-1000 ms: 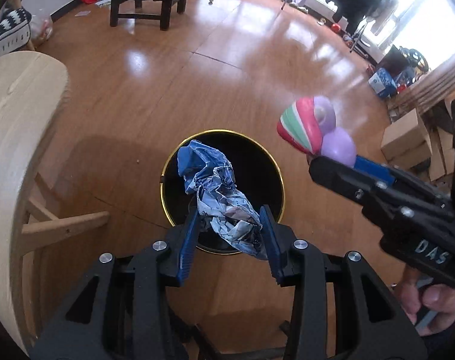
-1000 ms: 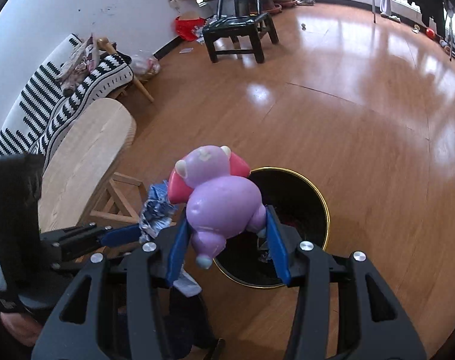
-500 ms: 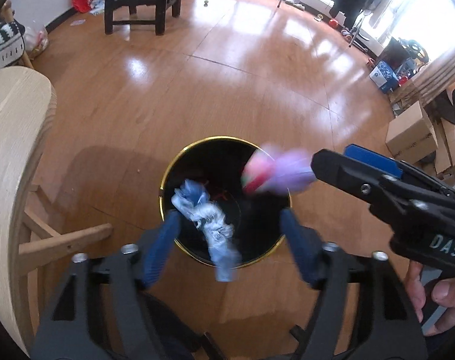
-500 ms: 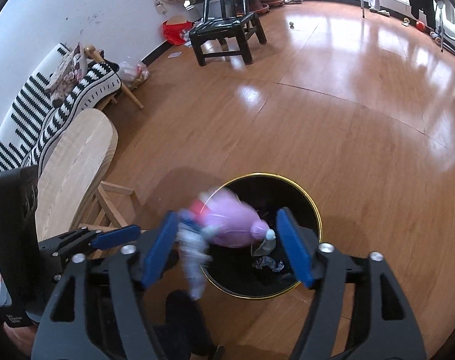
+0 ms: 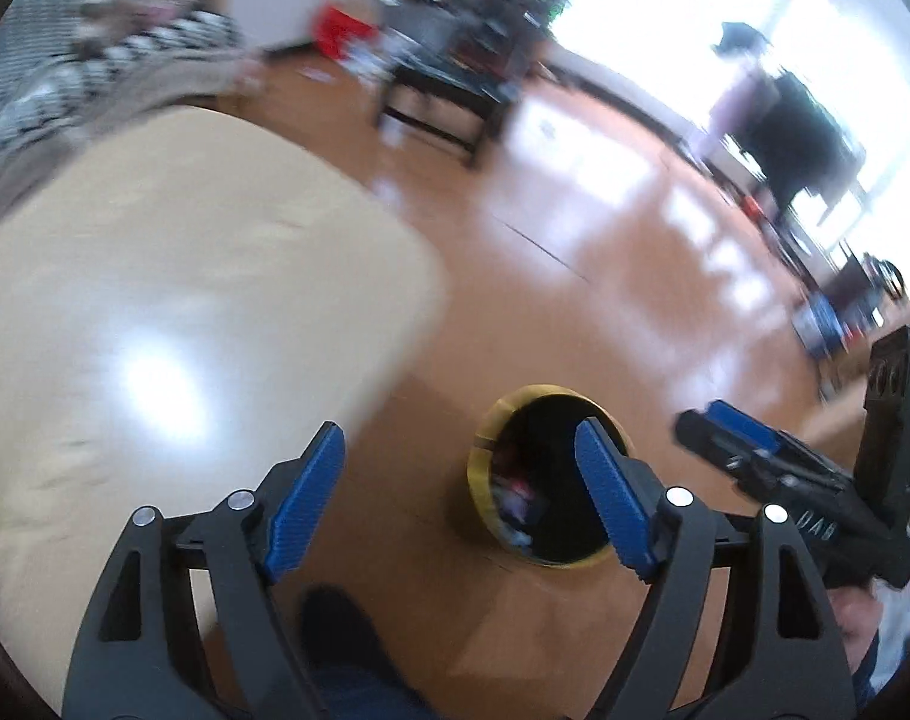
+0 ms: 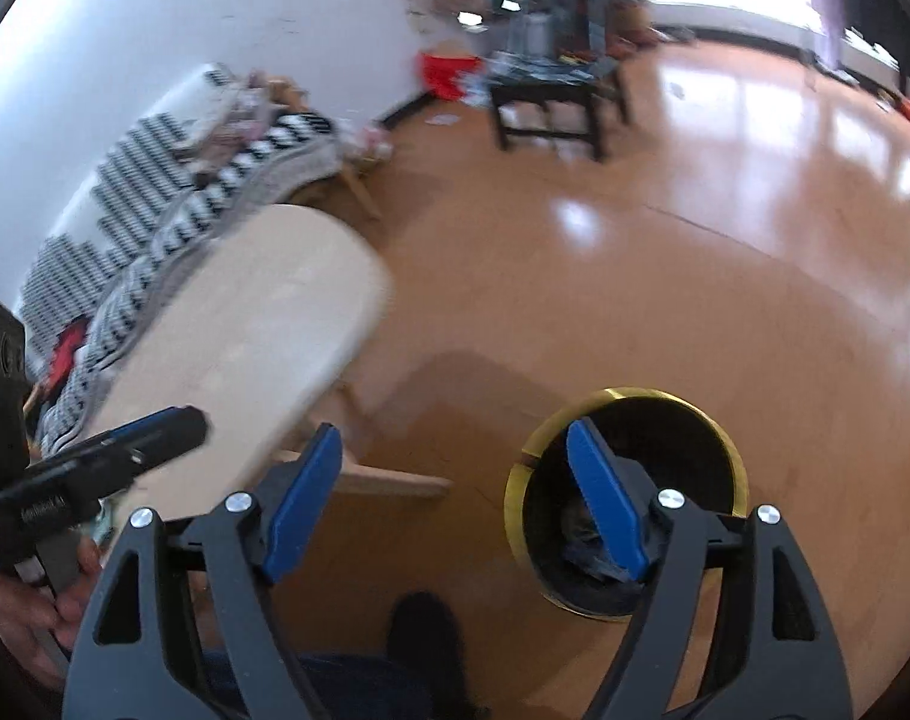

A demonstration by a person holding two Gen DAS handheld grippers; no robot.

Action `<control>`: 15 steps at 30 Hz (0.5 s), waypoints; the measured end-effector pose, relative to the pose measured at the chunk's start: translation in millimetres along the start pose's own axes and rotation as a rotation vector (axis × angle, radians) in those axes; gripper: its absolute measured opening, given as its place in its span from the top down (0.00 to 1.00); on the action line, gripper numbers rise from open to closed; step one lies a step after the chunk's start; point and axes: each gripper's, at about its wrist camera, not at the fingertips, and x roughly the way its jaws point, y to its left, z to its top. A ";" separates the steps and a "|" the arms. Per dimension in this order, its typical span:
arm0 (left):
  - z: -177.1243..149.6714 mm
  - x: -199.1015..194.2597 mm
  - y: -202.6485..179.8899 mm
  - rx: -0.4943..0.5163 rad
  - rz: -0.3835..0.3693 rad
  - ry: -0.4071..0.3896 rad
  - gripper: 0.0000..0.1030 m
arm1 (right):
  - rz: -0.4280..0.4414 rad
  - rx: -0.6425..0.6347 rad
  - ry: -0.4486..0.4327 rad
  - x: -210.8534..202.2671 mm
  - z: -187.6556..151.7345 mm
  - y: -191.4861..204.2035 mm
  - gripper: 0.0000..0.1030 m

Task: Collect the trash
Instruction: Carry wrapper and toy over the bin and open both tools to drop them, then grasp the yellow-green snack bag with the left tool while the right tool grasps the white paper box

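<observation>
My left gripper (image 5: 457,495) and right gripper (image 6: 455,495) have just been opening, empty; the bin (image 6: 733,456) holds trash, so next I look for more.

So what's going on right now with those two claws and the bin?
Left gripper and right gripper both open, jaws just opened, nothing between them. Trash bin on floor, scraps inside. Wooden table beside it, path clear.
</observation>
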 end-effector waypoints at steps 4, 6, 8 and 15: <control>-26.4 -76.6 85.7 -0.061 0.145 -0.080 0.19 | 0.100 -0.154 0.015 7.5 8.0 94.7 0.26; -55.9 -117.2 137.7 -0.105 0.238 -0.111 0.17 | 0.152 -0.243 0.037 14.1 4.0 147.2 0.25; -87.3 -148.6 182.6 -0.160 0.324 -0.129 0.16 | 0.204 -0.337 0.068 23.7 -5.3 200.9 0.24; -177.8 -217.5 306.9 -0.332 0.529 -0.150 0.16 | 0.391 -0.619 0.224 71.5 -59.7 380.3 0.24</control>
